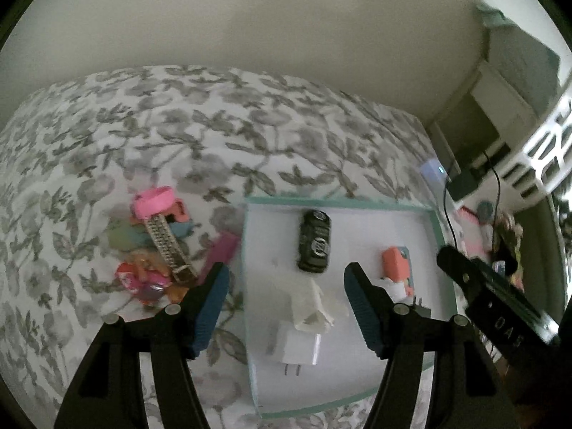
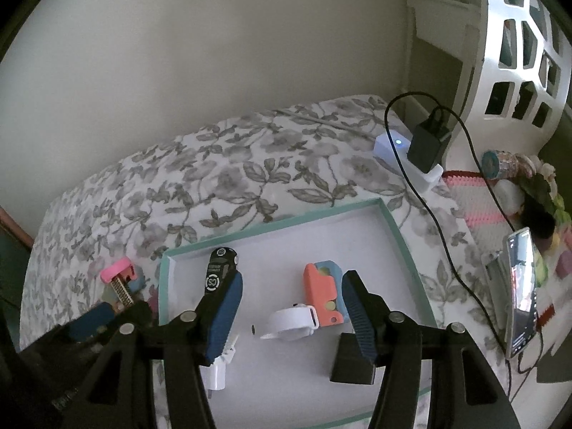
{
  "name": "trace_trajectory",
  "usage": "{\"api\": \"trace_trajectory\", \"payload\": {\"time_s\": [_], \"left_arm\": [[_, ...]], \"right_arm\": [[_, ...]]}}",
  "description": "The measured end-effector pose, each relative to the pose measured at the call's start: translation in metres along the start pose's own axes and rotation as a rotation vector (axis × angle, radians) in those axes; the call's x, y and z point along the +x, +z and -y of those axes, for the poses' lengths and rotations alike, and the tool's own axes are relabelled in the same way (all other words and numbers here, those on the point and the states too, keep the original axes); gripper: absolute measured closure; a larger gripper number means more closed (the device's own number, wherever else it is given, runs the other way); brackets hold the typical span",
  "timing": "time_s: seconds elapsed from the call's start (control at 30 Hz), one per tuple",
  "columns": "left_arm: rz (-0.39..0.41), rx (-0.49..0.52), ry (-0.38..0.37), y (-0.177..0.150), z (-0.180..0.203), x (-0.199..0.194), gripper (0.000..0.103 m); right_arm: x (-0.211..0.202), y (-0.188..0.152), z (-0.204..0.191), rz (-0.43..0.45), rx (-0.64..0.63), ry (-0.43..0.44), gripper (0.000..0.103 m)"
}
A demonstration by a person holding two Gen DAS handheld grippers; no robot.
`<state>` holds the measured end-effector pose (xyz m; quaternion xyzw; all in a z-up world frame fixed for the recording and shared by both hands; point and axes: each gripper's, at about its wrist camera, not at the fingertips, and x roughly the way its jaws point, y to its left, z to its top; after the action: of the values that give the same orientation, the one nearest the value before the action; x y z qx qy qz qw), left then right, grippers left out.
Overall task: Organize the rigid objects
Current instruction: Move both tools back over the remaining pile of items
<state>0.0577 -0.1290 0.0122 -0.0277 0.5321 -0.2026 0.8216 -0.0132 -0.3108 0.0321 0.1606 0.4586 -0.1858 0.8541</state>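
On floral bedspread (image 1: 178,136): shallow teal-rimmed tray (image 1: 321,201) holds black toy car (image 1: 314,245), coral case (image 1: 393,261), white charger plug (image 1: 300,348). Unsorted pile (image 1: 157,246) lies left of tray: pink block, studded strap, small toys. Left gripper (image 1: 284,307) wide, empty, hovering over tray's near-left edge. Right gripper (image 2: 291,318) wide, empty, above tray. Pile pieces look light, hard, small; strap likely flexes, so pinch its buckle end.
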Motion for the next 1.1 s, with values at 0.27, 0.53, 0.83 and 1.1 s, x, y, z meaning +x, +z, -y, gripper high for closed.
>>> {"api": "trace_trajectory", "payload": {"time_s": [0.27, 0.53, 0.83, 1.1], "left_arm": [[0.044, -0.084, 0.048, 0.006, -0.031, -0.01, 0.015], [0.055, -0.136, 0.074, 0.008, -0.052, -0.012, 0.01], [0.064, -0.14, 0.114, 0.007, -0.061, -0.012, 0.01], [0.054, -0.146, 0.153, 0.006, -0.068, -0.008, 0.01]], "right_arm": [[0.006, -0.003, -0.009, -0.024, -0.036, -0.011, 0.041], [0.014, -0.009, -0.025, -0.059, -0.075, 0.021, 0.04], [0.024, -0.016, -0.039, -0.088, -0.105, 0.027, 0.03], [0.031, -0.018, -0.038, -0.105, -0.102, 0.02, 0.015]]}}
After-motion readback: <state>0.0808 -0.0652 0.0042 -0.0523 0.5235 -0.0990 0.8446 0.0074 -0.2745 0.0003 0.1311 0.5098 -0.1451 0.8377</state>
